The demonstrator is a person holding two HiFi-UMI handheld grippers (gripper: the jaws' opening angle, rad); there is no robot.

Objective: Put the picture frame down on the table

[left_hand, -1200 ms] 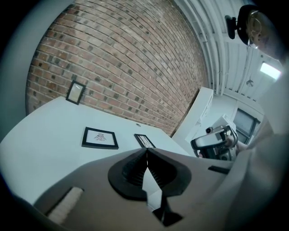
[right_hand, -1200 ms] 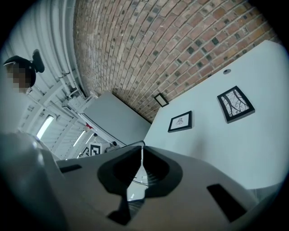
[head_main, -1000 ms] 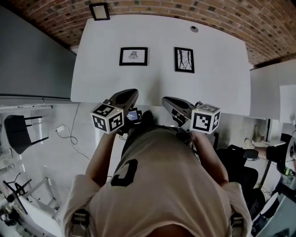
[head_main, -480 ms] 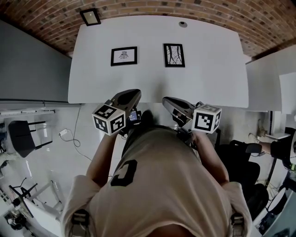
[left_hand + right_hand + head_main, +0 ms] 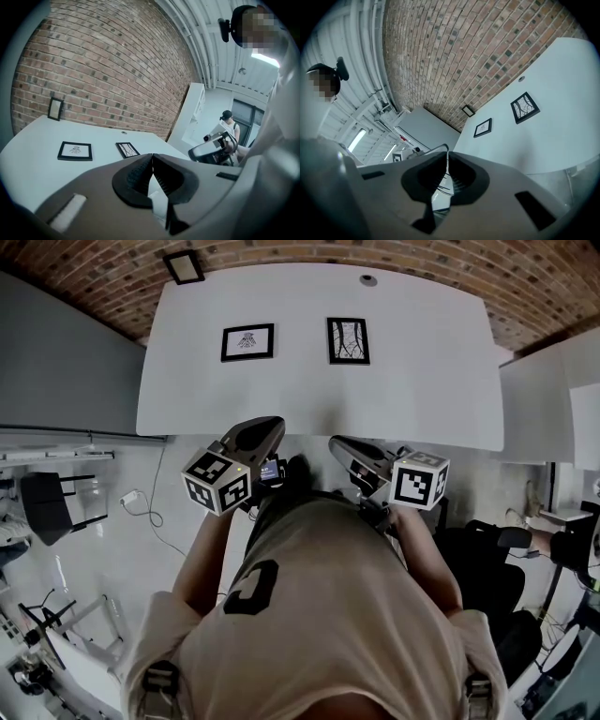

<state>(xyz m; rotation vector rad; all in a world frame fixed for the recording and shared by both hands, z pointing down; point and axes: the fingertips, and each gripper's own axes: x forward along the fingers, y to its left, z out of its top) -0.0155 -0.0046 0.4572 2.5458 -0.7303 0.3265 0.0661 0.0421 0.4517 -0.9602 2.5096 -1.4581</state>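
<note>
Two picture frames are recorded lying flat on the white table [image 5: 422, 362], side by side in its far half: the left frame [image 5: 247, 341] and the right frame [image 5: 348, 340], near each other but not touching. A third frame [image 5: 184, 267] is noted at the table's far left corner, set upright against the brick wall [image 5: 103, 70].

Both tongs are held at the table's near edge, close to the person's body and well apart from every frame. The left tongs [image 5: 267, 427] are roughly in line with the left frame, and the right tongs [image 5: 339, 444] with the right frame.

In the left gripper view, the left tongs are seen closed tip to tip, with nothing gripped between the ridged pads. In the right gripper view, the right tongs are likewise found closed and empty. No frame is touched by either.
</note>
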